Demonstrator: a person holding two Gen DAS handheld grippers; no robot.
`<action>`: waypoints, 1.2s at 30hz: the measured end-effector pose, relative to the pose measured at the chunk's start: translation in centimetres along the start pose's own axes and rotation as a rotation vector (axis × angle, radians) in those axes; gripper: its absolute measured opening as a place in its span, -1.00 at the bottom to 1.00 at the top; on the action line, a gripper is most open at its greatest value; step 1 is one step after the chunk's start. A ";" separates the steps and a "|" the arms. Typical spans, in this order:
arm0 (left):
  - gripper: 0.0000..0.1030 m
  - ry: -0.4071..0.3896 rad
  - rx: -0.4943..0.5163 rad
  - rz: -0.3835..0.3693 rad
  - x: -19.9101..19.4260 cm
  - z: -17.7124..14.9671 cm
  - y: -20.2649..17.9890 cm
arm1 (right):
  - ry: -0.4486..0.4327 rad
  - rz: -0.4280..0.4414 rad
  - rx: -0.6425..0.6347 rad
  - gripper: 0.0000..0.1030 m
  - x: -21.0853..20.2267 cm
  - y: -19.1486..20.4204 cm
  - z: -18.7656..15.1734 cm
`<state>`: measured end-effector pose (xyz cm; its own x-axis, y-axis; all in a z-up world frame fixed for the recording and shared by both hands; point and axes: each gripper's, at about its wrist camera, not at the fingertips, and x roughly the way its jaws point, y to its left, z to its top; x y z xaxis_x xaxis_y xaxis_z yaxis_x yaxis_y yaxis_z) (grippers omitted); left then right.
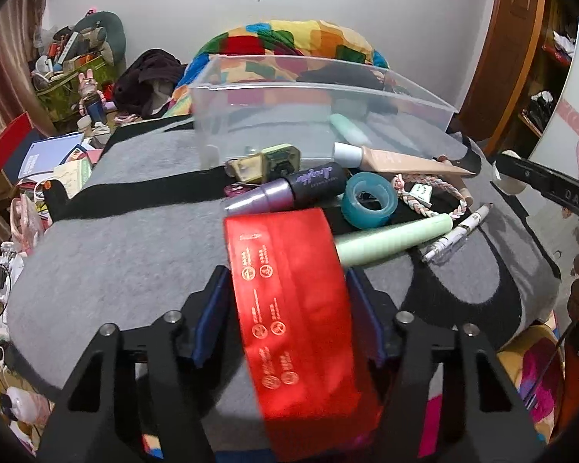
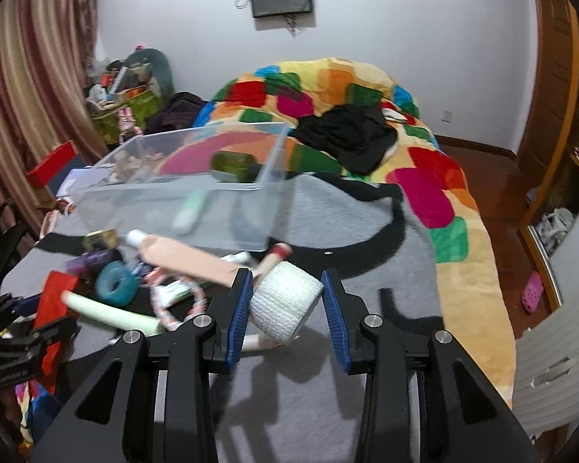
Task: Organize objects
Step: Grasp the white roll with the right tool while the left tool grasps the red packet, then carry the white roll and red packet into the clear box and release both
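Left gripper (image 1: 285, 308): clamped on a red pack (image 1: 289, 301), long axis running away from the camera.
Right gripper (image 2: 285, 301): white bandage roll (image 2: 285, 301) between the pads; left pad touching, right pad's contact unclear.
Bin (image 2: 197, 189): clear, on the grey blanket (image 2: 351, 231) of the bed, ahead of both grippers, beyond the clutter.
Key relation: bin lies forward and left of the right gripper, straight ahead of the left.
Nearer hand: cannot tell.

Both grippers are built alike: the left gripper (image 1: 287, 308) and the right gripper (image 2: 285, 312) are made of black angular linkage arms with triangular cut-outs, joined by round silver screws. Ribbed blue pads (image 2: 240, 310) are fitted to the inner faces of the fingers.
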<state>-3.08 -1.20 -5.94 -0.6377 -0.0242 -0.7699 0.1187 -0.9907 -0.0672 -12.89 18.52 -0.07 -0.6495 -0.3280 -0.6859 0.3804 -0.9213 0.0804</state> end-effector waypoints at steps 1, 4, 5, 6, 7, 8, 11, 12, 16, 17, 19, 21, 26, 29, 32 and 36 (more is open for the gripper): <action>0.09 -0.006 0.000 -0.003 -0.3 -0.1 0.1 | -0.003 0.009 -0.006 -0.35 -0.2 0.3 -0.1; 0.08 -0.041 0.010 0.005 -1.4 -0.1 0.3 | -0.013 0.035 -0.018 -0.35 -0.9 1.2 -0.3; 0.08 -0.053 0.012 0.008 -1.8 0.0 0.3 | -0.016 0.043 -0.022 -0.35 -1.1 1.5 -0.3; 0.08 -0.066 0.012 0.005 -2.3 0.1 0.3 | -0.020 0.047 -0.027 -0.35 -1.3 1.8 -0.2; 0.08 -0.077 0.011 0.002 -2.7 0.2 0.4 | -0.024 0.054 -0.032 -0.35 -1.5 2.1 -0.2; 0.08 -0.094 0.010 -0.001 -3.2 0.5 0.5 | -0.028 0.060 -0.034 -0.35 -1.8 2.3 -0.1; 0.08 -0.138 0.005 -0.001 -4.3 1.4 0.7 | -0.044 0.079 -0.039 -0.35 -2.4 2.9 0.3; 0.08 -0.153 0.003 -0.004 -4.7 1.8 0.8 | -0.050 0.083 -0.040 -0.35 -2.5 3.1 0.4; 0.08 -0.199 -0.001 -0.025 -5.5 3.5 0.8 | -0.080 0.099 -0.051 -0.35 -3.2 4.0 1.4; 0.08 -0.209 0.002 -0.028 -5.6 3.9 0.7 | -0.087 0.103 -0.053 -0.35 -3.4 4.2 1.7; 0.08 -0.227 0.007 -0.029 -5.8 4.8 0.6 | -0.107 0.111 -0.054 -0.35 -3.6 4.7 2.4; 0.08 -0.245 0.008 -0.033 -6.0 5.6 0.6 | -0.119 0.116 -0.056 -0.35 -3.7 5.1 2.9; 0.08 -0.264 -0.027 -0.064 -5.4 7.6 0.9 | -0.138 0.118 -0.058 -0.35 -3.1 6.0 4.4; 0.08 -0.255 -0.041 -0.078 -4.5 8.9 1.2 | -0.137 0.121 -0.050 -0.35 -2.3 6.2 5.2; 0.08 -0.233 -0.048 -0.086 -3.4 10.2 1.4 | -0.136 0.116 -0.045 -0.35 -1.3 6.3 6.7; 0.08 -0.196 -0.052 -0.084 -1.8 11.8 1.8 | -0.118 0.117 -0.020 -0.35 0.4 6.0 8.6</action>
<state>-10.72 -4.56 2.79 -0.7820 0.0277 -0.6226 0.0945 -0.9822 -0.1624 -16.50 11.06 6.37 -0.6727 -0.4560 -0.5827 0.4702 -0.8715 0.1393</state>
